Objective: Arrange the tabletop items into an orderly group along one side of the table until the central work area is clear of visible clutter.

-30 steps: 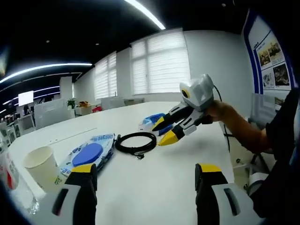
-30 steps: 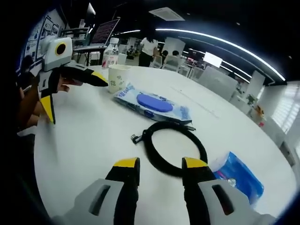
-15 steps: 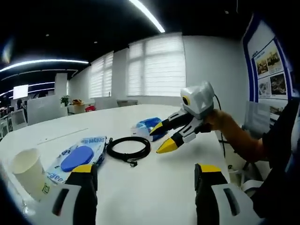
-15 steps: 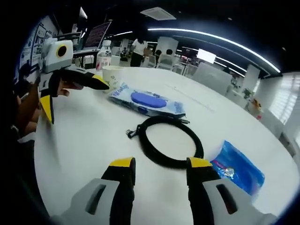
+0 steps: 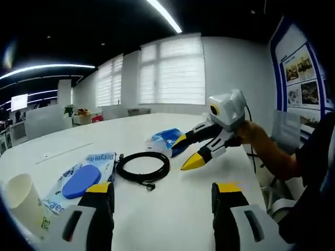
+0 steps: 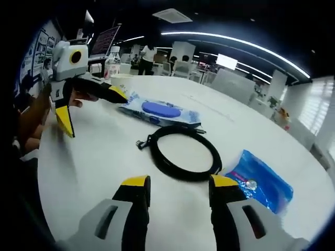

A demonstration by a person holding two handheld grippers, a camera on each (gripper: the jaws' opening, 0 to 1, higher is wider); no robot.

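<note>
Nothing looks tidied yet: both grippers hover with fingers spread and empty, the right gripper (image 6: 177, 184) at 6 o'clock in its own view, the left gripper (image 6: 93, 109) at 10. Just past the right one on the desk (image 6: 94, 157), a cable (image 6: 180, 154) lies mid-desk with a blue pouch (image 6: 261, 180) at 3 o'clock. Farther off sit a wipes pack (image 6: 159, 111), cup (image 6: 121, 79) and bottle (image 6: 111, 61), all still to be lined up along one side.

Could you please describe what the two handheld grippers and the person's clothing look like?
Both the left gripper and right gripper have light grey bodies, black jaws with yellow tips, and a cable trailing from the right one. The person wears a dark sleeve.
</note>
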